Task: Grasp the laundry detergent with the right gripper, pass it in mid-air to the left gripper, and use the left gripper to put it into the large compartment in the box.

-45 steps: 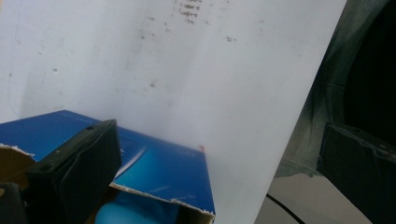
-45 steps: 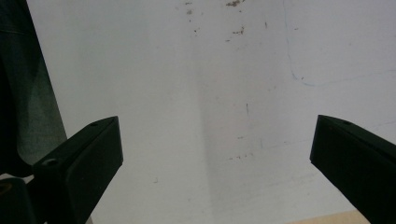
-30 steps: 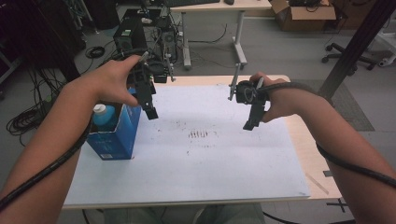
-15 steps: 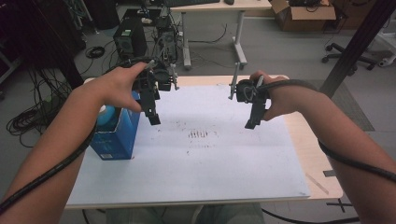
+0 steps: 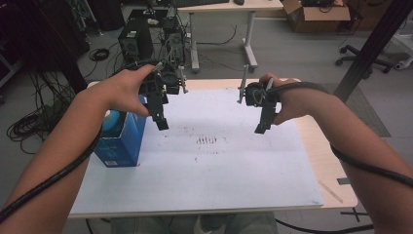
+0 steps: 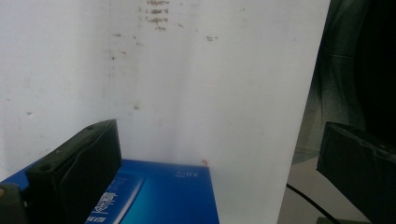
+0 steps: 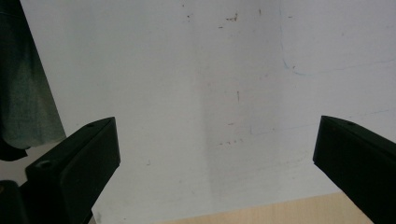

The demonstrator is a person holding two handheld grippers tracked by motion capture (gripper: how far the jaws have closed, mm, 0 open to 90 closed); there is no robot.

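Observation:
A blue carton (image 5: 121,139) stands on the left part of the white sheet (image 5: 214,170) that covers the table. My left gripper (image 5: 162,123) hangs just right of the carton's top, a little above the sheet, jaws pointing down. In the left gripper view its jaws stand wide apart with nothing between them (image 6: 218,135), and the carton's blue face (image 6: 163,196) lies below. My right gripper (image 5: 260,127) hovers over the sheet's right half, open and empty, with bare sheet between its jaws (image 7: 215,126).
Rust-coloured marks (image 5: 209,140) dot the sheet's middle. A bare wooden strip of table (image 5: 336,190) runs along the right edge. Beyond the far edge stand computer towers (image 5: 139,41) with cables, a desk and an office chair (image 5: 360,53).
My left gripper has shifted to the right, off the carton's top and over the sheet. The right gripper has stayed nearly still.

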